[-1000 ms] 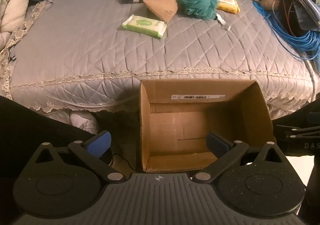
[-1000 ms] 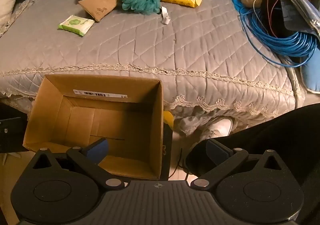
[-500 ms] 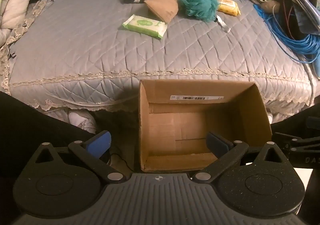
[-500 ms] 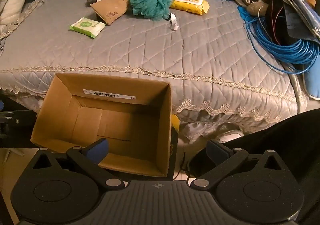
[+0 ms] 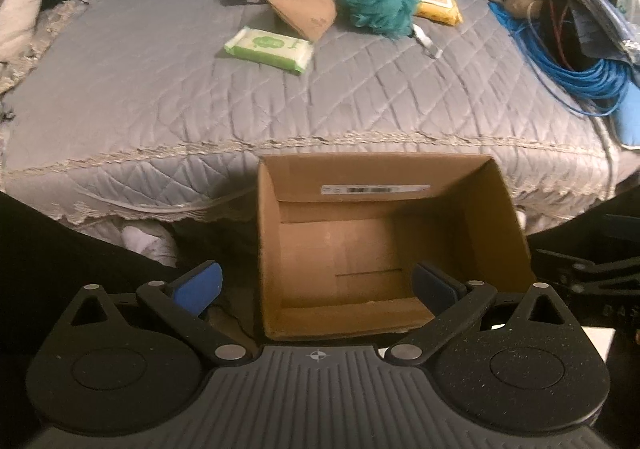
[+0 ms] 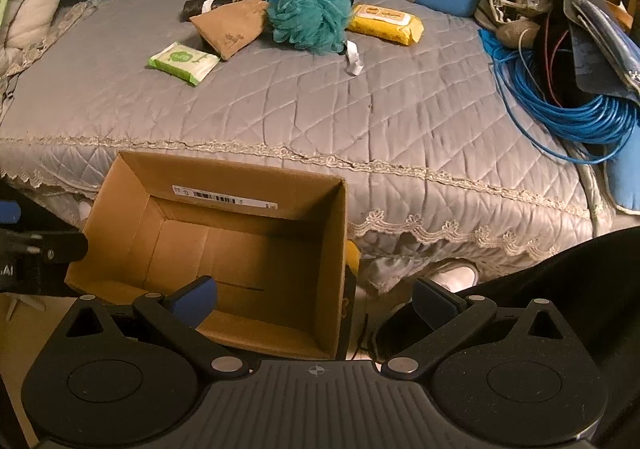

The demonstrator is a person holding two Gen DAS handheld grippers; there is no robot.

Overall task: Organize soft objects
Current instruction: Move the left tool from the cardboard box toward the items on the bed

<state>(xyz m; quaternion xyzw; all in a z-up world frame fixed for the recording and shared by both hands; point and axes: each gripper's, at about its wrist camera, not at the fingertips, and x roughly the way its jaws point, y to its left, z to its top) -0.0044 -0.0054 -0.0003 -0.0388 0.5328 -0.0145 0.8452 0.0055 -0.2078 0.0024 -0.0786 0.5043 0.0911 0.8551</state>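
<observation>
Hovering wide open, empty: left gripper [image 5: 316,283] and right gripper [image 6: 314,295]; green wipes pack [image 5: 269,49] lying crosswise far ahead, nearer the left; cardboard box [image 5: 268,249] just below.

left gripper [image 5: 316,285] and right gripper [image 6: 315,299] both spread wide, holding nothing

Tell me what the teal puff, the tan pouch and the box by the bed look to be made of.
Teal puff: gathered plastic-looking mesh, matte and ruffled, like a bath sponge. Tan pouch: soft matte fabric or faux suede, judging by its limp folds; a small dark mark shows near one corner. Box: plain brown corrugated cardboard, dull finish, with creased flaps and a white barcode label on the inner wall.
</observation>
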